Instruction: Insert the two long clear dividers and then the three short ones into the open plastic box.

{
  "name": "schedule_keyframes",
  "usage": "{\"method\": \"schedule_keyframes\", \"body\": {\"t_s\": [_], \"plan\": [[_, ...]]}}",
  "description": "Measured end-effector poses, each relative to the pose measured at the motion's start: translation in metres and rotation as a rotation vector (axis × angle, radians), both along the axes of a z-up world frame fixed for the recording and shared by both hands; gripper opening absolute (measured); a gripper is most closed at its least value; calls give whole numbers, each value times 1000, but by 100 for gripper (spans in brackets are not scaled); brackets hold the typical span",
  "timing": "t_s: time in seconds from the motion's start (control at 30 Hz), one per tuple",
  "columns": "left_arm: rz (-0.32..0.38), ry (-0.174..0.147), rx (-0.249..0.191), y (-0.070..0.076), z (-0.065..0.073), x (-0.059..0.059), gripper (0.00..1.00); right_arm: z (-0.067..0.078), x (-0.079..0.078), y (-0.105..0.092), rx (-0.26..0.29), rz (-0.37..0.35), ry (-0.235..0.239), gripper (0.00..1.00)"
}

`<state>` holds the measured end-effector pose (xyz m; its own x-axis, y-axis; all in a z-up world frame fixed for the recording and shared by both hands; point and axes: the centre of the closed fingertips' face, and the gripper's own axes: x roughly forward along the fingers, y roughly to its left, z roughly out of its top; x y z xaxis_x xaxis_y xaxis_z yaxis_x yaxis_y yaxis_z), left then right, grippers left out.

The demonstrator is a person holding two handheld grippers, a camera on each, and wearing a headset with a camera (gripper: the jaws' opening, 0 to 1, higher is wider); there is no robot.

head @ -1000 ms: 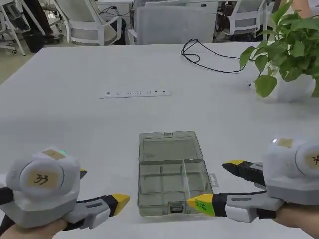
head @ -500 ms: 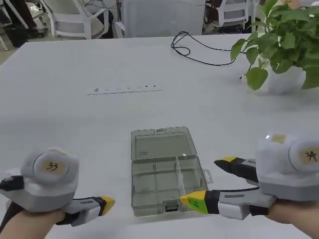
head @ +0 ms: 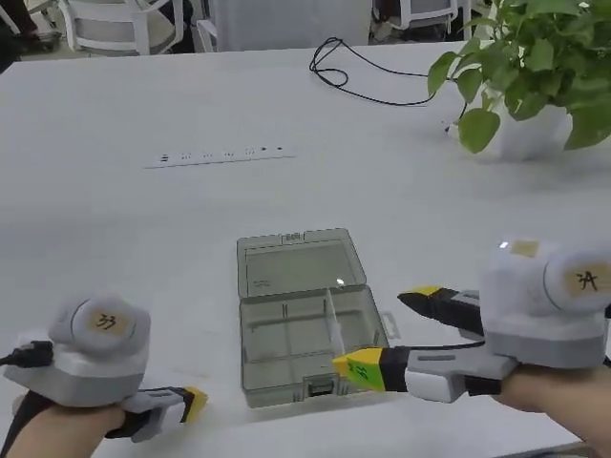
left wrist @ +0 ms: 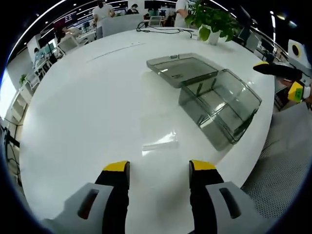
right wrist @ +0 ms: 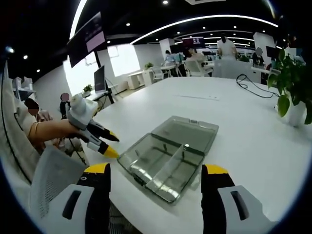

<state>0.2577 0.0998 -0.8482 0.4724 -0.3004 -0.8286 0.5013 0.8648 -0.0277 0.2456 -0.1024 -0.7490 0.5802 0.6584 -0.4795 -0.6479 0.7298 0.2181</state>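
Well, the open plastic box (head: 277,382) is sitting near the front edge of the white table (head: 143,239), with its lid (head: 296,262) lying flat on the far side. One clear divider (head: 334,324) is standing upright inside it, running front to back, right of the middle. The right gripper (head: 391,332) is hovering at the box's front right corner, its jaws spread wide with nothing between them. The left gripper (left wrist: 158,168) is hanging low by the table's near edge, well apart from the box, with its jaws parted and gripping nothing. In the left gripper view a flat clear piece (left wrist: 160,140) is lying on the table just ahead of those jaws; I cannot tell which divider it is. Farther back, a white power strip (head: 220,156), a black cable (head: 353,81) and a potted plant (head: 535,57) are sitting on the table.
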Motion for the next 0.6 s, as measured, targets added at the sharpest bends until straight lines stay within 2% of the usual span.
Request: {"method": "schedule_keyframes", "body": {"t_s": [0.2, 0.33, 0.37, 0.6], "plan": [[-3, 0, 5, -1, 0, -2, 47, 1, 1, 0, 4, -11, 1, 76], [-14, -9, 38, 0, -1, -3, 46, 1, 2, 0, 2, -16, 1, 75], [-9, -4, 29, -2, 0, -3, 45, 1, 1, 0, 0, -16, 0, 75], [-7, 18, 42, -3, -1, -2, 44, 0, -2, 0, -18, -2, -1, 74]]}}
